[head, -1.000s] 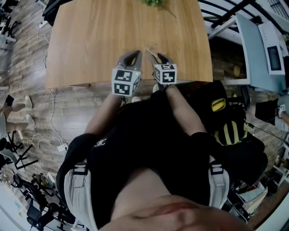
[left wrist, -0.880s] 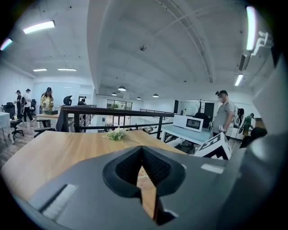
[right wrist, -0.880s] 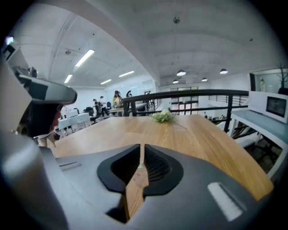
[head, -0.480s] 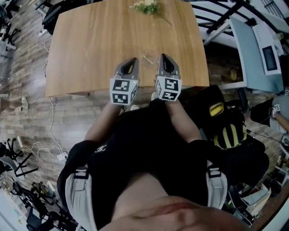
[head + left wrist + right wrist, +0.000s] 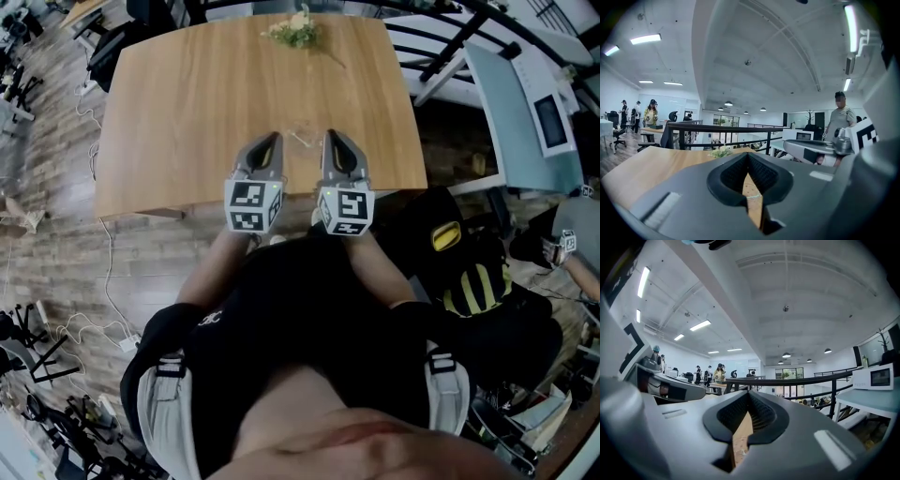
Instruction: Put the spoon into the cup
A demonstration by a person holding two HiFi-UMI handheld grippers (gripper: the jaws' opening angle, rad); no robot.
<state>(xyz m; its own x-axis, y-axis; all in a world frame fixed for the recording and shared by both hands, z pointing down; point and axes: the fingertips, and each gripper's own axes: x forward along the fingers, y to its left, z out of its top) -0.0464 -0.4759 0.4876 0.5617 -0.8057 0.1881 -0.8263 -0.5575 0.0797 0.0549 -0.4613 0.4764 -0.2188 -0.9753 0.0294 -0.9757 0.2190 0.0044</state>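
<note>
My left gripper [image 5: 266, 142] and right gripper [image 5: 336, 141] hang side by side over the near edge of the wooden table [image 5: 187, 103], pointing level across it. In the left gripper view the left gripper [image 5: 748, 155] has its tips together and holds nothing. The right gripper [image 5: 749, 393] is likewise shut and empty in its own view. A faint clear cup [image 5: 302, 142] stands on the table between the two grippers. I cannot make out a spoon; a thin stem-like line lies beside the flower sprig [image 5: 295, 30].
The sprig sits at the table's far edge, with a black railing [image 5: 726, 129] beyond it. A white desk with a screen [image 5: 548, 112] stands to the right, and a black-and-yellow bag [image 5: 469, 272] lies on the floor. Cables [image 5: 103, 281] trail at left. People stand far off.
Both grippers have lifted off the table's near edge, the right one more, and it has tipped up to level. They now sit side by side at about the same height.
</note>
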